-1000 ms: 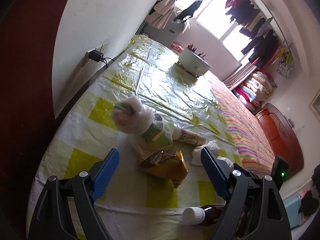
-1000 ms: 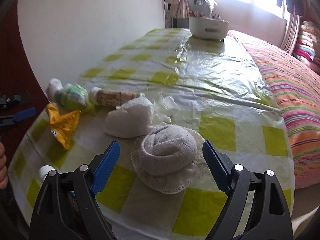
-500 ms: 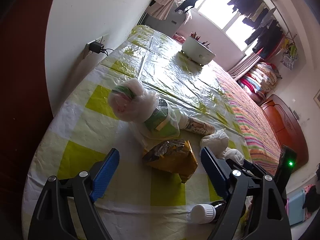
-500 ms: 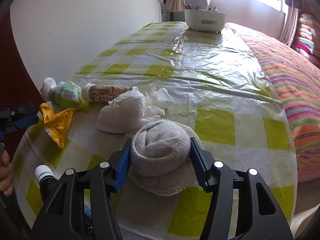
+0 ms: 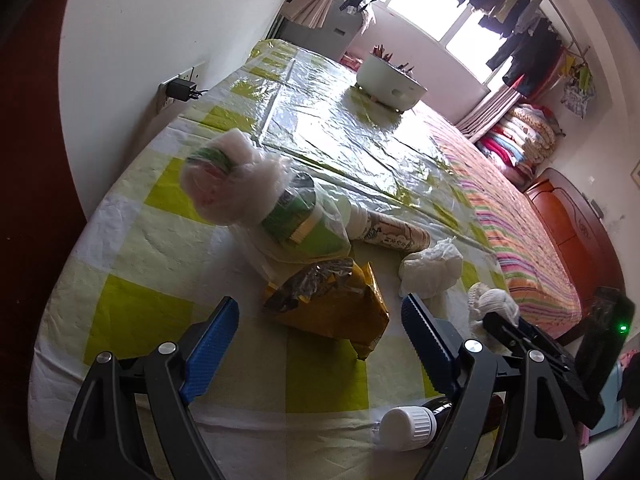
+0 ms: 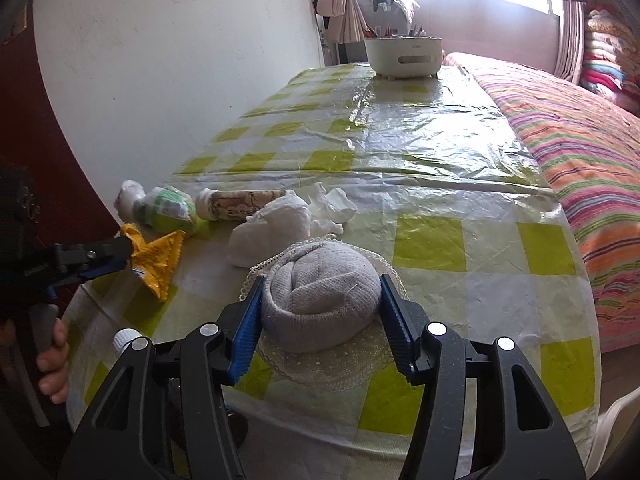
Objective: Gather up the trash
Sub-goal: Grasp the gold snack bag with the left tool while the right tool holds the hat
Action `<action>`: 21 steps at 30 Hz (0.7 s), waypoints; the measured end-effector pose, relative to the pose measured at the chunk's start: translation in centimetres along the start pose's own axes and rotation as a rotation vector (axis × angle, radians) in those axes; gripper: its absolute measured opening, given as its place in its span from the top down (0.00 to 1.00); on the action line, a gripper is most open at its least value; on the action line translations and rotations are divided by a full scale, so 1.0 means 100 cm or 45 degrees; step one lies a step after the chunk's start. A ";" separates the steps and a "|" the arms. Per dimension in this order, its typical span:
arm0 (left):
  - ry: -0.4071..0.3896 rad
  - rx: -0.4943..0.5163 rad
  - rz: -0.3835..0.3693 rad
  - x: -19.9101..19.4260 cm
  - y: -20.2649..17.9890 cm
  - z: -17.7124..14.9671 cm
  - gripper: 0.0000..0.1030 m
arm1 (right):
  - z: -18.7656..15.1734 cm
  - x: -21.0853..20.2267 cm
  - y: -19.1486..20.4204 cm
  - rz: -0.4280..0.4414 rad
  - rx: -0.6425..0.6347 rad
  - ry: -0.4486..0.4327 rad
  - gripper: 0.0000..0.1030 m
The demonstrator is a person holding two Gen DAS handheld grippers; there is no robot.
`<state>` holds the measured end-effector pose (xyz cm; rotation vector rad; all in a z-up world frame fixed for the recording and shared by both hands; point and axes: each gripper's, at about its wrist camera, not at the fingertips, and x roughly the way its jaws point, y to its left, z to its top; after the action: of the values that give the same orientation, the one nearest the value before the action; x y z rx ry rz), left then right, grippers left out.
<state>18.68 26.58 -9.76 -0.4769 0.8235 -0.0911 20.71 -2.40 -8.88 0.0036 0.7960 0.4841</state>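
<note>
- The dark brown bottle with a white ribbed cap (image 5: 408,423) is largely covered by the black finger of the left gripper (image 5: 320,344).
- The print on the brown-patterned paper tube (image 6: 240,205) cannot be read.
- The bare hand (image 6: 50,356) is cut by the frame edge.

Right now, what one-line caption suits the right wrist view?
Right gripper jaws closed on a rolled grey sock, tissue wad and yellow wrapper beyond on the checked tablecloth.

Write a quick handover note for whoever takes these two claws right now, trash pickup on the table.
Right claw: just closed on the rolled grey sock, pads pressing both sides.
Left claw: open, empty, lined up on the yellow snack bag.
Still on the table: white wad, bagged green cup, printed tube, white-capped bottle.
Nothing seen collected yet; no bin in view.
</note>
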 end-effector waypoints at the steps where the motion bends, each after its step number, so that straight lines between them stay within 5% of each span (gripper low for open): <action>1: 0.003 0.003 0.005 0.001 -0.001 0.000 0.21 | 0.000 -0.002 0.000 -0.001 0.003 -0.009 0.48; 21: 0.010 0.061 0.049 0.025 -0.015 -0.001 0.21 | -0.006 -0.019 -0.008 0.023 0.027 -0.045 0.48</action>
<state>20.46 24.60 -10.83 -0.4153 0.8361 -0.0768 19.47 -4.05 -8.14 0.0385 0.7671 0.4914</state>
